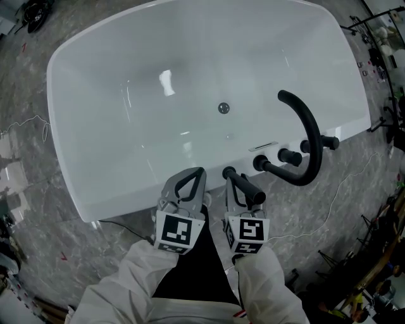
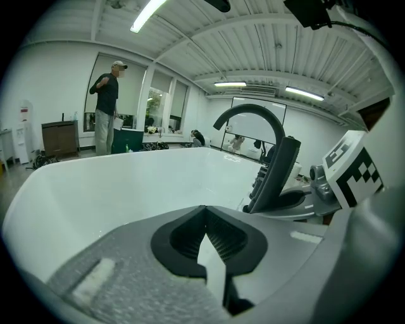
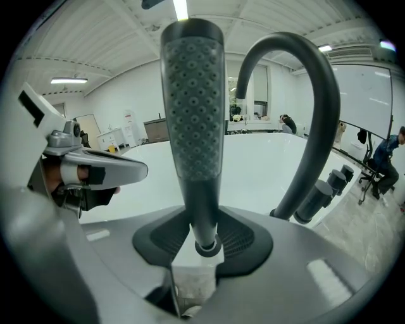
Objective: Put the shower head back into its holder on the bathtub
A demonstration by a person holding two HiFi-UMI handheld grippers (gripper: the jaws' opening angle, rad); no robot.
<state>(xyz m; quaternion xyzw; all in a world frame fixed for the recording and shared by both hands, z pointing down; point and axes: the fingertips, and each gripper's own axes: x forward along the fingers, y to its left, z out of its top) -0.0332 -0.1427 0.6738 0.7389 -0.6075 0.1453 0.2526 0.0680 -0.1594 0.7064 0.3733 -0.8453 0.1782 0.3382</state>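
Right gripper [image 3: 202,228] clamps shower head [image 3: 193,95] over bathtub [image 1: 136,201] near rim, just left of knobs [image 1: 290,156] and spout [image 1: 311,136]. Left gripper [image 2: 204,218] is closed and empty beside it.

**Occlusions and crops**

Head view: far rim of bathtub [image 1: 82,126] cut by top edge. Shower head [image 1: 250,192]: lower end hidden behind right gripper [image 1: 237,190]; what it meets underneath, cannot tell. Clutter [image 1: 387,38] along right edge cropped, too small to identify. Dark object [image 1: 35,14] in upper left corner cropped.

Left gripper view: dark fixture [image 2: 310,11] at top right cut by frame edge. Standing person [image 2: 107,107] at upper left too small for detail.

Right gripper view: foot of black spout [image 3: 328,114] hidden behind gripper body. Seated person [image 3: 385,161] at right edge partly cropped.
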